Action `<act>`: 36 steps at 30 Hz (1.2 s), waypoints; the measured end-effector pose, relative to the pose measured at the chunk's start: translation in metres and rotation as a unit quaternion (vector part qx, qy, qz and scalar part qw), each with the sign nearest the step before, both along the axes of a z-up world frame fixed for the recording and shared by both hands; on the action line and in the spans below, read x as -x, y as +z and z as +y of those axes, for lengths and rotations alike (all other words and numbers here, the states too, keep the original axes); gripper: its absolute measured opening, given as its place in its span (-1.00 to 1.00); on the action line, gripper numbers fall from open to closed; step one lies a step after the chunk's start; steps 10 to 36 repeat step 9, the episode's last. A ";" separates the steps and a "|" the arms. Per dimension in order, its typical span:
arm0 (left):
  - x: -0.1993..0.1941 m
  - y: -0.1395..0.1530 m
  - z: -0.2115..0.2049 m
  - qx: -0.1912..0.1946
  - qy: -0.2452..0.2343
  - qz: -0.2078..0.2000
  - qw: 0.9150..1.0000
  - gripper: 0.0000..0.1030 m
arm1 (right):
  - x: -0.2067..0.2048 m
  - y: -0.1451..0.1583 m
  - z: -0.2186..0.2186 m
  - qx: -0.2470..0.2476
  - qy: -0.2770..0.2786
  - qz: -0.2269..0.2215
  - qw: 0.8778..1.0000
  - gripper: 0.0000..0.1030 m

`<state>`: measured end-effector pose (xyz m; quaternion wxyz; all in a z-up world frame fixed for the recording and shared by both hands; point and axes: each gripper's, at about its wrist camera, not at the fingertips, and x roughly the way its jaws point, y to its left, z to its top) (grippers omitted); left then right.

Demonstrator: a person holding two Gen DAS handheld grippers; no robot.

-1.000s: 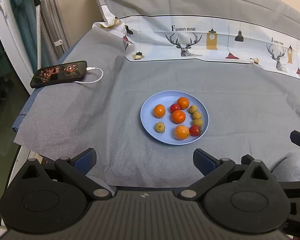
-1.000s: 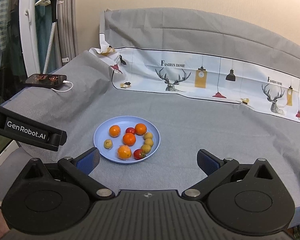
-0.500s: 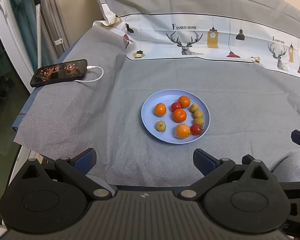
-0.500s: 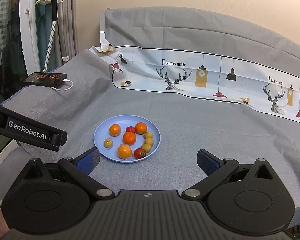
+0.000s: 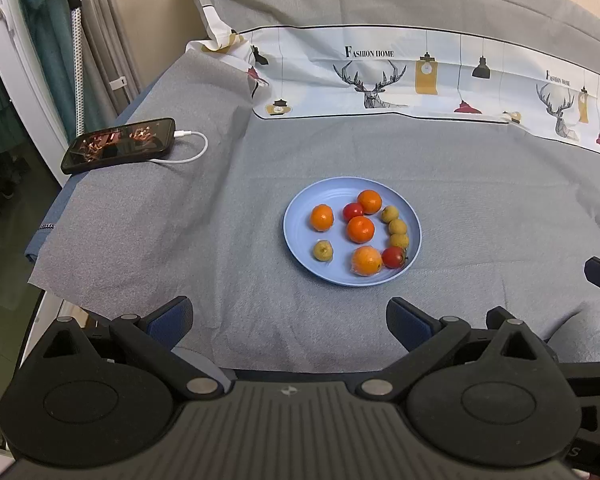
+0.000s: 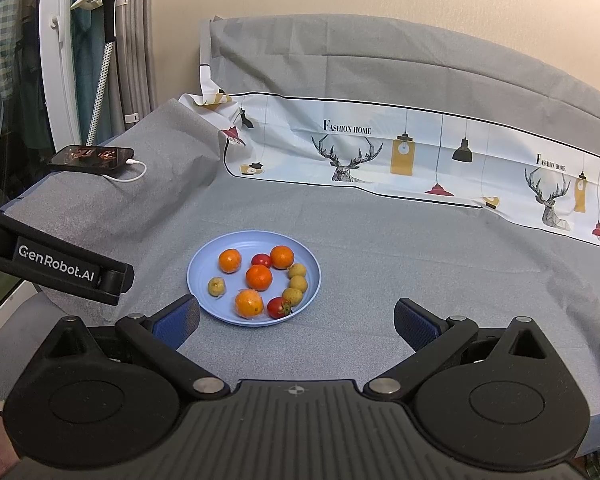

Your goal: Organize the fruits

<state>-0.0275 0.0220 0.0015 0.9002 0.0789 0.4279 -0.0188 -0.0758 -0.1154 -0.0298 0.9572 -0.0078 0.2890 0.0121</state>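
While both the left gripper (image 5: 288, 316) and right gripper (image 6: 296, 316) hang released near the blue plate (image 5: 296, 236), a phone (image 5: 118, 146) lies well left; four oranges (image 5: 360, 229), two tomatoes (image 5: 393, 257), four longans (image 5: 398, 227).

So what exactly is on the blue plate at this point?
On the blue plate lie ten loose fruits: four oranges, two red tomatoes and four small yellowish fruits, one apart from the others. The plate under each fruit is hidden.
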 end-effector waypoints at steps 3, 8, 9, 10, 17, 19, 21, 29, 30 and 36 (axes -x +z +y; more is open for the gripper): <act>0.000 -0.001 0.001 -0.001 0.000 0.000 1.000 0.99 | 0.000 0.000 0.000 0.000 0.000 0.000 1.000 0.99; -0.002 -0.004 0.002 -0.002 0.003 0.004 1.000 0.99 | 0.001 0.001 -0.001 -0.002 0.008 -0.005 1.000 0.99; -0.002 -0.004 0.002 -0.002 0.004 0.005 1.000 0.99 | 0.001 0.002 -0.001 -0.003 0.011 -0.007 1.000 0.99; -0.002 -0.004 0.002 -0.002 0.004 0.005 1.000 0.99 | 0.001 0.002 -0.001 -0.003 0.011 -0.007 1.000 0.99; -0.002 -0.004 0.002 -0.002 0.004 0.005 1.000 0.99 | 0.001 0.002 -0.001 -0.003 0.011 -0.007 1.000 0.99; -0.002 -0.004 0.002 -0.002 0.004 0.005 1.000 0.99 | 0.001 0.002 -0.001 -0.003 0.011 -0.007 1.000 0.99; -0.002 -0.004 0.002 -0.002 0.004 0.005 1.000 0.99 | 0.001 0.002 -0.001 -0.003 0.011 -0.007 1.000 0.99; -0.002 -0.004 0.002 -0.002 0.004 0.005 1.000 0.99 | 0.001 0.002 -0.001 -0.003 0.011 -0.007 1.000 0.99; -0.002 -0.004 0.002 -0.002 0.004 0.005 1.000 0.99 | 0.001 0.002 -0.001 -0.003 0.011 -0.007 1.000 0.99; -0.002 -0.004 0.002 -0.002 0.004 0.005 1.000 0.99 | 0.001 0.002 -0.001 -0.003 0.011 -0.007 1.000 0.99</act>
